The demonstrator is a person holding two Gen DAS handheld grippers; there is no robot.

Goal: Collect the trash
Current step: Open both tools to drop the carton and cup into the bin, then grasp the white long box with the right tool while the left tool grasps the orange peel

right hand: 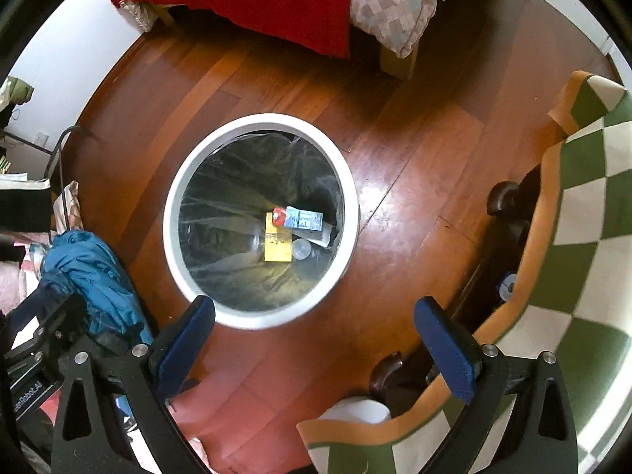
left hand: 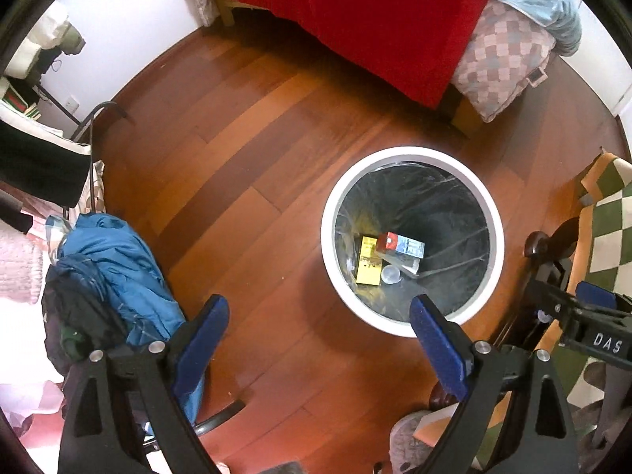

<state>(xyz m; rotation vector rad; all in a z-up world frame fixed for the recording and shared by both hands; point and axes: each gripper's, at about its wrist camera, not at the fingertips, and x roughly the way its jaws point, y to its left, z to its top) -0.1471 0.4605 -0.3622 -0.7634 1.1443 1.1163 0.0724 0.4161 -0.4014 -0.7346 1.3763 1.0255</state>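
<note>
A round white trash bin with a clear liner stands on the wooden floor; the right wrist view shows the bin from above. At its bottom lie a yellow packet, a red and blue carton and a small clear plastic cup. My left gripper hovers open above the floor, just left of the bin, holding nothing. My right gripper hangs open over the bin's near rim, also holding nothing. The right tool's black body shows at the right edge of the left wrist view.
A bed with a red blanket and a checked pillow stands at the far side. Blue clothing is piled on a chair to the left. A green and white checked cloth covers dark furniture on the right.
</note>
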